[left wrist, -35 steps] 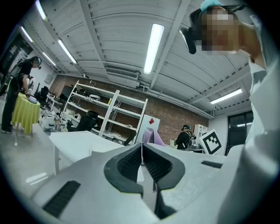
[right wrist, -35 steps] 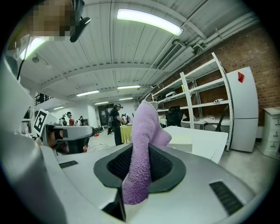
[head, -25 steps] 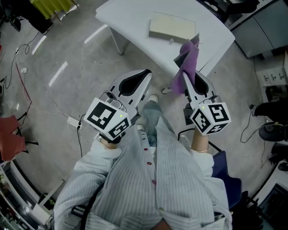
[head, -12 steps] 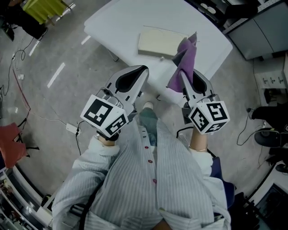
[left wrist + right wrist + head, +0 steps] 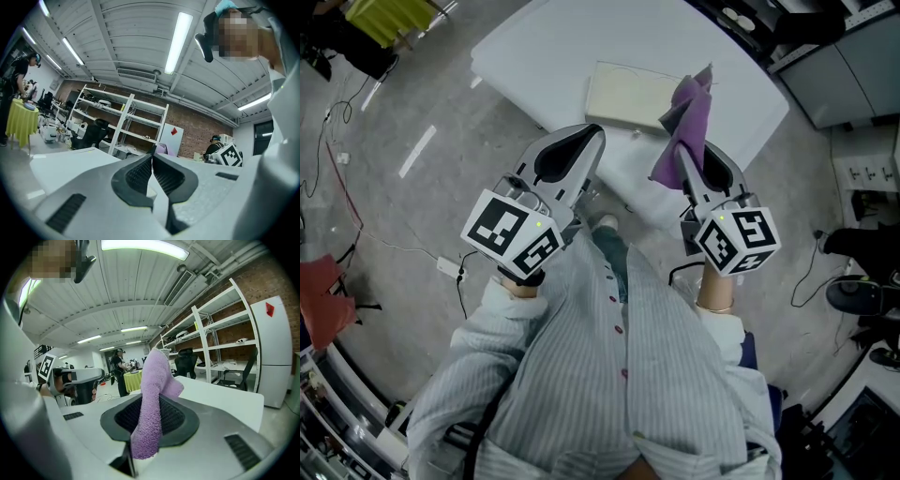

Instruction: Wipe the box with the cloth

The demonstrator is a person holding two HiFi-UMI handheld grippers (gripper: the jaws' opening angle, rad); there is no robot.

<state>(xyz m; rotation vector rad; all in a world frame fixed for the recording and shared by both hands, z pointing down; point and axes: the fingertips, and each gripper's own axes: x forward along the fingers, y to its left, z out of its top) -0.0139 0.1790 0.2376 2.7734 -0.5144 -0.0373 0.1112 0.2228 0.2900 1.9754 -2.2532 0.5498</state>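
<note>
While right tool (image 5: pixel 682 161) pinches purple cloth (image 5: pixel 686 117) near box (image 5: pixel 619 94), left tool (image 5: pixel 592 137) sits pressed together.

Head camera: we looked steeply down past own striped shirt (image 5: pixel 609 375) onto left gripper (image 5: pixel 586 141), right gripper (image 5: pixel 684 164), white table (image 5: pixel 544 47) beyond. Left gripper view: we sat close behind closed jaws, aimed slightly upward across table toward shelving (image 5: pixel 122 119), ceiling lights; right gripper's marker cube (image 5: pixel 230 154) showed at right. Right gripper view: equally close, tilted up, purple cloth (image 5: pixel 152 394) mid-frame, left gripper at left. We found both gripper views shared shelving, white cabinet (image 5: pixel 171 136) with red mark.
</note>
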